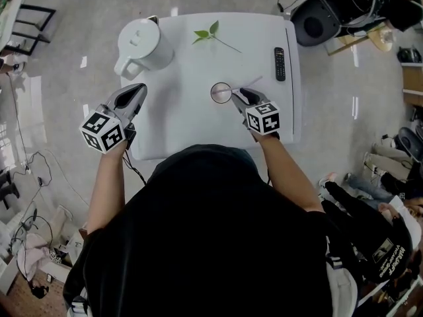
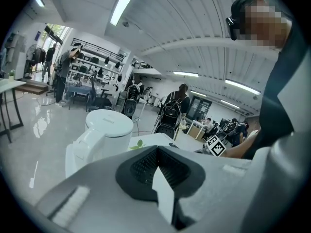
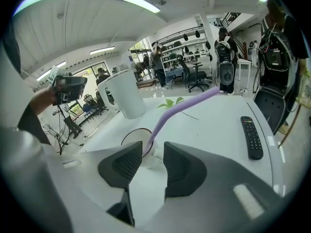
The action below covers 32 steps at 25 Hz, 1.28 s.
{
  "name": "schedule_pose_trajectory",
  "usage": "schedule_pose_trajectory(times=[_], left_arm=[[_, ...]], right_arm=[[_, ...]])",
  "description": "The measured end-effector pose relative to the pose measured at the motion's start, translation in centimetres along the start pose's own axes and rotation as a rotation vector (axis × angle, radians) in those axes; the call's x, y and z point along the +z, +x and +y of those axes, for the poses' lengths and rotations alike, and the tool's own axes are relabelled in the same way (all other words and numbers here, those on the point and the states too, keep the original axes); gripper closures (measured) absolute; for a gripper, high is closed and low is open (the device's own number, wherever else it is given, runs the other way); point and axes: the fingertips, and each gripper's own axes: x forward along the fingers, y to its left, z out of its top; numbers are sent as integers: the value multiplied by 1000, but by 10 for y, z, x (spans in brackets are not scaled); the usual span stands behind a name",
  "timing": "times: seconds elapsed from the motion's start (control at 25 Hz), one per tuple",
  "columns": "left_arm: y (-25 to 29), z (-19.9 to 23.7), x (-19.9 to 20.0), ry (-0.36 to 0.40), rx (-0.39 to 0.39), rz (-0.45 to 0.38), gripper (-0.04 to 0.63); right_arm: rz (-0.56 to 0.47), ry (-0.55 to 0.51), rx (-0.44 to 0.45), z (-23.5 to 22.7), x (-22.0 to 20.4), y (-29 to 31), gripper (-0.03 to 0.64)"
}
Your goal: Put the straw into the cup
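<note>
Your right gripper has its jaws wide apart, gripping nothing. Just beyond their tips, the pale purple straw stands in the clear cup, its bent top leaning out over the white table. Your left gripper has its jaws closed and empty.

On my left gripper I see jaws together, empty; beyond, a white kettle and green leaf.

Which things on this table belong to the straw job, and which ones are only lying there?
Job: cup, straw.
Lying about: kettle, leaf sprig, remote.
</note>
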Motion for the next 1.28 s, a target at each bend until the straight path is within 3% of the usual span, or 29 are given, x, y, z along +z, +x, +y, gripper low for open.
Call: schedule_pose_trajectory(times=[1.28], left_arm=[[-72, -78, -2, 127, -46, -67, 595]], right_arm=[[-166, -84, -82, 53, -10, -99, 454]])
